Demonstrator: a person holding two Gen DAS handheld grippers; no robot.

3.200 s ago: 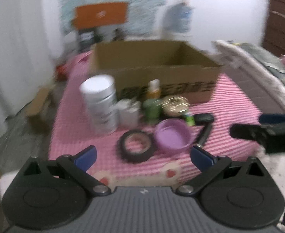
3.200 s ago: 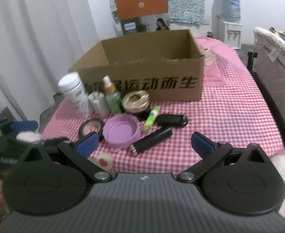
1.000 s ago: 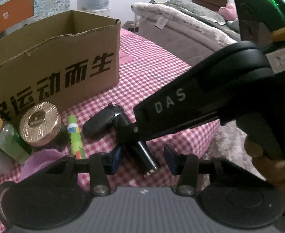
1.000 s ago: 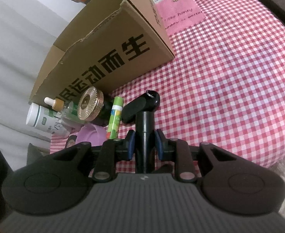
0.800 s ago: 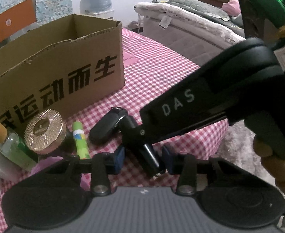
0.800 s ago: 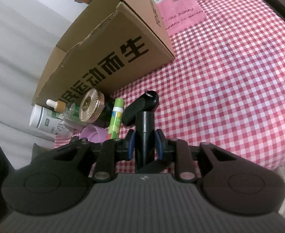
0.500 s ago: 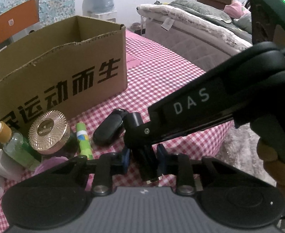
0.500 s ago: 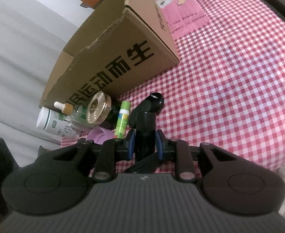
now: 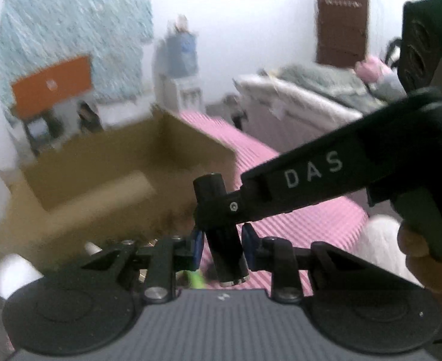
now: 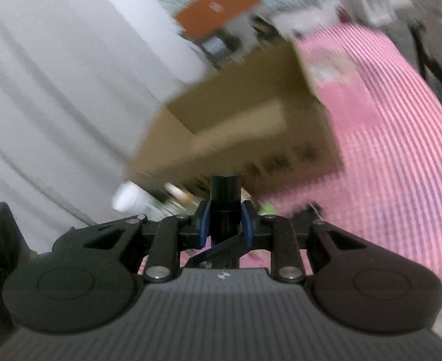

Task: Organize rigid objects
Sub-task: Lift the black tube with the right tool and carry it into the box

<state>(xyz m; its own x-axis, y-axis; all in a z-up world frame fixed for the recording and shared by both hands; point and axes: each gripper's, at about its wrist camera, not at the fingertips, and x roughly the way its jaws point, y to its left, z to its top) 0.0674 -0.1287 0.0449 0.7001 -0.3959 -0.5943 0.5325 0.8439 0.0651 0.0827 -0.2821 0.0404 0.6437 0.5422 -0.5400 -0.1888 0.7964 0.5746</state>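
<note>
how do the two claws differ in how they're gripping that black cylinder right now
The right claw clamps the black cylinder higher up, just below its top end; the left claw clamps it lower, near the silver-rimmed end. In the left wrist view the right claw reaches in from the side, while the left claw comes from below the picture. Both are shut on the same cylinder, which hangs in front of the cardboard box.

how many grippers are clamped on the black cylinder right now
2. The left gripper grips the black cylinder near its lower end; the right gripper clamps it higher up, from the right.
</note>
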